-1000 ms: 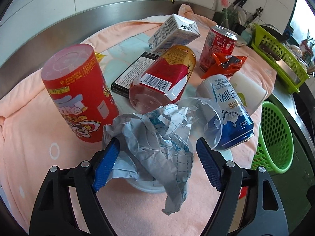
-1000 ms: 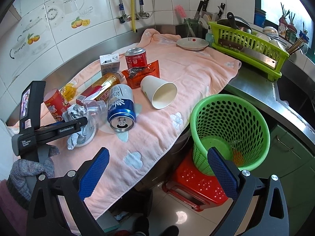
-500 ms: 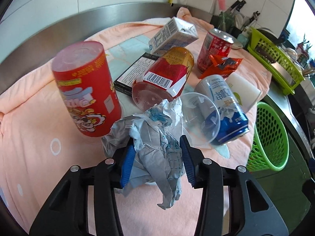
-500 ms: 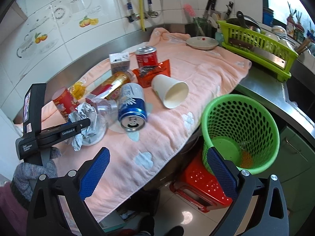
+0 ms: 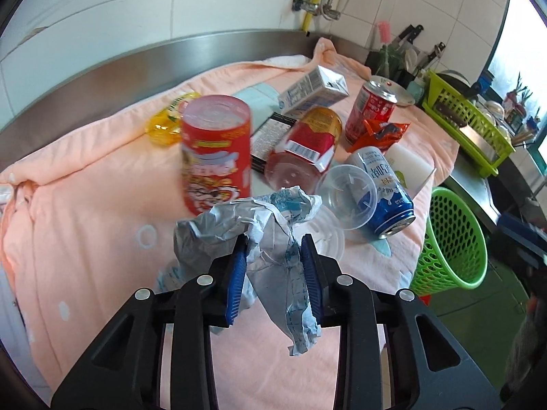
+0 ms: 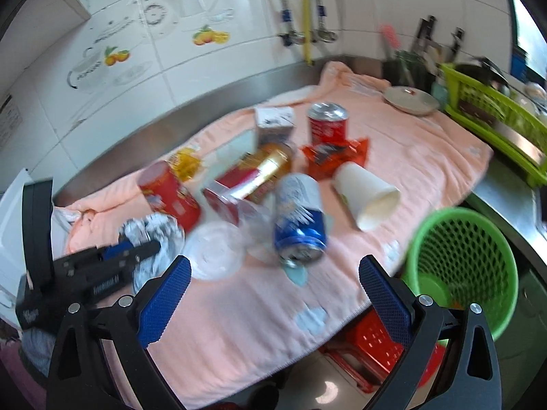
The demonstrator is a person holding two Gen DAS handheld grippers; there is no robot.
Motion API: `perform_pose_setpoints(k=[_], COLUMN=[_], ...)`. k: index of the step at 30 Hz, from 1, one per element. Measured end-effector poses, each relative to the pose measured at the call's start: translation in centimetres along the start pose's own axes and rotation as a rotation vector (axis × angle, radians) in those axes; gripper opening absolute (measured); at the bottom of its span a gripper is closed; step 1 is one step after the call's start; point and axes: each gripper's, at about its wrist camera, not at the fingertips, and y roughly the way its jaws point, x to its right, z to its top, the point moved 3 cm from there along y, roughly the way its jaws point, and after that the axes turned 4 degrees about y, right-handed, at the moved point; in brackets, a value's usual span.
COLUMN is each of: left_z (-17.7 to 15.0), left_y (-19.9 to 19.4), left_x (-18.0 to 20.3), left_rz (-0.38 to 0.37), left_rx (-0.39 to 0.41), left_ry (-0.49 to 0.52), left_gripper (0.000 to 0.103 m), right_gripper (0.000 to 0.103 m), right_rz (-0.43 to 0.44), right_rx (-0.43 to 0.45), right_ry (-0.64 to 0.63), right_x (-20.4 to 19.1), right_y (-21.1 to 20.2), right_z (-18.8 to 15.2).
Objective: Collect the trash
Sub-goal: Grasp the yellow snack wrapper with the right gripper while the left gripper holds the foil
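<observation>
My left gripper [image 5: 275,249] is shut on a crumpled grey-white paper wad [image 5: 273,239] and holds it just above the pink towel [image 5: 85,205]. It also shows in the right wrist view [image 6: 150,249], with the paper wad [image 6: 150,229] in it. My right gripper [image 6: 273,273] is open and empty, in front of the counter edge. On the towel lie a blue can [image 5: 386,184], a clear plastic cup [image 5: 348,198], a red tube [image 5: 215,150], a red-gold canister [image 5: 307,150], a red cola can [image 5: 371,109] and a milk carton [image 5: 314,89]. The green basket [image 6: 461,263] stands at the lower right.
A white paper cup [image 6: 369,194], an orange-red wrapper [image 6: 335,157], a yellow wrapper [image 5: 164,119] and a flat clear lid [image 6: 215,253] also lie on the towel. A green dish rack [image 5: 468,123] is at the right. A red stool [image 6: 372,341] sits below the counter.
My left gripper closed on the paper wad and lifted it back from the clutter. My right gripper moved closer to the counter, staying open.
</observation>
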Motion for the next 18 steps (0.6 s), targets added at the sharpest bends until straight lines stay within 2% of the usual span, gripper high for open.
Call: perform_pose_setpoints(k=[11, 15, 18], left_z=[-0.8, -0.8, -0.8], left_y=[-2.4, -2.7, -2.8], left_x=[-3.2, -4.8, -6.0], left_rz=[0.001, 0.002, 0.003], left_rx=[0.018, 0.019, 0.020], left_ry=[-0.015, -0.032, -0.048], left_gripper=[0.030, 0.030, 0.030], right_gripper=[0.095, 0.094, 0.094], right_rz=[0.181, 0.238, 0.266], right_rx=[-0.057, -0.133, -0.195], right_ry=[-0.133, -0.151, -0.111], right_x=[-8.7, -11.6, -12.9], right_y=[5.9, 9.8, 12.8], right_z=[7.8, 10.3, 11.9])
